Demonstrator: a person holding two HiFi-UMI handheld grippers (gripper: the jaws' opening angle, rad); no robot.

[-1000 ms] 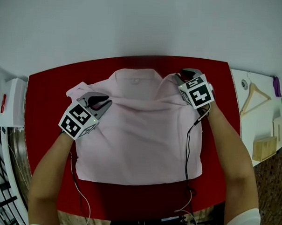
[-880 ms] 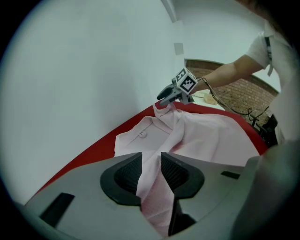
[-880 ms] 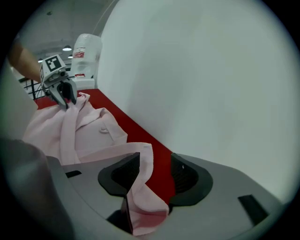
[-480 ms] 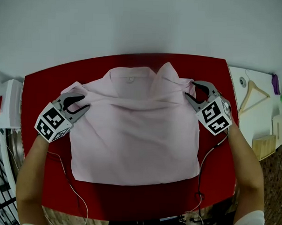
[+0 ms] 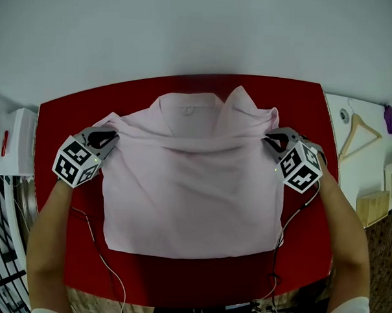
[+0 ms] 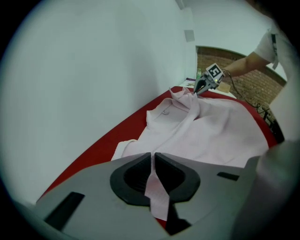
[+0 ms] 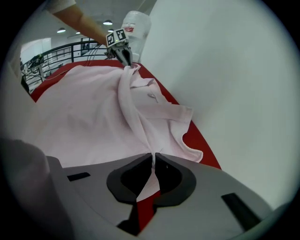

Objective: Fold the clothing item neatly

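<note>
A pale pink shirt (image 5: 194, 191) lies spread on the red table (image 5: 302, 99), collar (image 5: 188, 110) toward the far edge. My left gripper (image 5: 111, 136) has just been closing and is shut on the shirt's left shoulder edge (image 6: 154, 190); pink cloth shows between its pads. At the shirt's right shoulder, my right gripper (image 5: 269, 139) has just been closing too, and its pads pinch the cloth (image 7: 149, 180). A taut fold runs across the shirt between the two grippers. A sleeve (image 7: 185, 129) lies folded near the collar on the right side.
A white appliance (image 5: 14, 151) stands left of the table. Right of it is a white surface with a wooden hanger (image 5: 356, 133) and a wooden block (image 5: 370, 207). Cables (image 5: 97, 258) trail from both grippers over the table's near edge. Beyond the far edge is a pale wall.
Both grippers moved apart from the shirt's upper middle to its outer shoulder edges. Their jaws opened on the way and have closed on the cloth, pulling the shoulder line straight.
</note>
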